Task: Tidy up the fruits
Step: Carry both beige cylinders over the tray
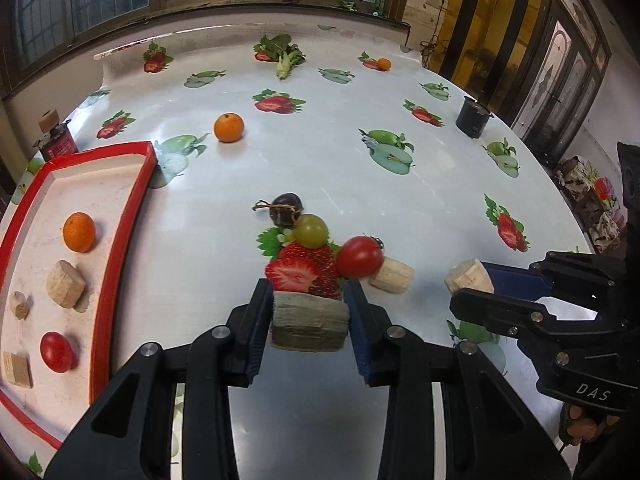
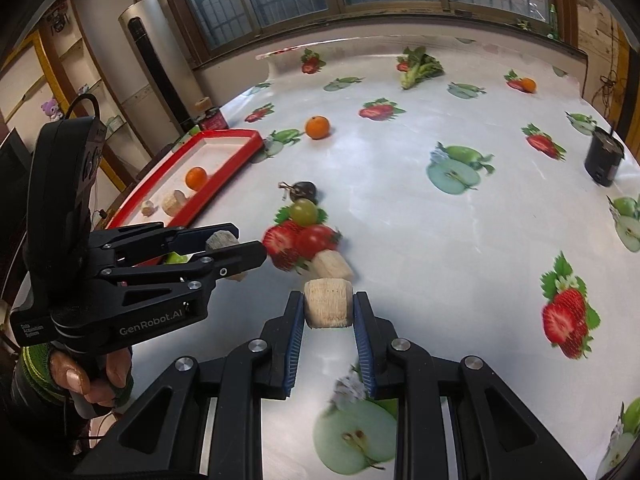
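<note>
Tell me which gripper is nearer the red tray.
Left. The left gripper, shut on a pale chunk, is just beside the red tray. The right gripper, gripping another chunk, is further out, with the left gripper between it and the tray.

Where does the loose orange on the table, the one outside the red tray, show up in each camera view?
Left wrist view: the orange sits upper left of centre, just beyond the red tray's far corner.
Right wrist view: the orange sits upper centre, just right of the tray's far corner.
Shared landmark: the tray's far corner, with a printed green apple beside it.
</note>
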Demonstrator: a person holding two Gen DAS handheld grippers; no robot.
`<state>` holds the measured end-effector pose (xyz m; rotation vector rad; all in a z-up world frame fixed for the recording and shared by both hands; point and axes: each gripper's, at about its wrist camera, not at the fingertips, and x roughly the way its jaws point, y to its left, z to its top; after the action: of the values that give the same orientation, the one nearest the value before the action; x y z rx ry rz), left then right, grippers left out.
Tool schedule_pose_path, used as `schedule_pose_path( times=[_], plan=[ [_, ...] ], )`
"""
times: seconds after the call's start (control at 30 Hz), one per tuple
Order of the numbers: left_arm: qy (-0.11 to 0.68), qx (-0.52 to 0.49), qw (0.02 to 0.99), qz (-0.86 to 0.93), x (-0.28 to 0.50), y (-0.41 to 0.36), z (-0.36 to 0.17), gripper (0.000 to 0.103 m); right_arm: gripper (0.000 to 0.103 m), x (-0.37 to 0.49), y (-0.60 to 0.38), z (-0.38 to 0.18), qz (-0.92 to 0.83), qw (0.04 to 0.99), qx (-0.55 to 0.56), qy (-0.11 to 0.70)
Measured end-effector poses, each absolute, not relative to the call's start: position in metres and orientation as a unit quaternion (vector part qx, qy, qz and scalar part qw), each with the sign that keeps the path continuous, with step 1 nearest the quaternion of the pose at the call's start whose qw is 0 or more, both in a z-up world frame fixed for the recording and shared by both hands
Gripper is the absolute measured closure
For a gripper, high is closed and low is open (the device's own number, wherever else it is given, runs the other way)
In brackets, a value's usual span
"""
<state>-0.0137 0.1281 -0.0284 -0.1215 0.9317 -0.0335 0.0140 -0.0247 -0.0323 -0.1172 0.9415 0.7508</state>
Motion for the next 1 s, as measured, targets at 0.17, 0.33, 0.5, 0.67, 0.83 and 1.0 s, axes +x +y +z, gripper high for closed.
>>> schedule_pose_path(
  times=[0.17, 0.33, 0.5, 0.67, 0.83, 1.0],
  plan=[
    [0.443, -0.064, 0.894, 0.003, -0.019, 0.151, -0.023, 0.069, 0.078, 0.015, 0.003, -0.026, 0.373, 0.816, -0.059, 0.438],
    [0.436, -0.073, 0.896, 0.028, -0.024, 0.18, -0.017, 0.069, 0.078, 0.017, 0.035, -0.019, 0.394, 0.809, -0.064, 0.431],
    [0.431, -0.084, 0.897, 0.051, -0.028, 0.209, -0.014, 0.069, 0.078, 0.018, 0.065, -0.014, 0.413, 0.802, -0.071, 0.425],
    [0.424, -0.097, 0.897, 0.075, -0.031, 0.238, -0.01, 0.069, 0.078, 0.026, 0.091, -0.013, 0.425, 0.795, -0.065, 0.427],
    [0.416, -0.109, 0.897, 0.102, -0.033, 0.269, -0.006, 0.069, 0.078, 0.036, 0.117, -0.011, 0.433, 0.791, -0.062, 0.427],
    [0.414, -0.121, 0.893, 0.129, -0.031, 0.304, -0.007, 0.069, 0.078, 0.049, 0.147, -0.008, 0.441, 0.787, -0.06, 0.426]
  ],
)
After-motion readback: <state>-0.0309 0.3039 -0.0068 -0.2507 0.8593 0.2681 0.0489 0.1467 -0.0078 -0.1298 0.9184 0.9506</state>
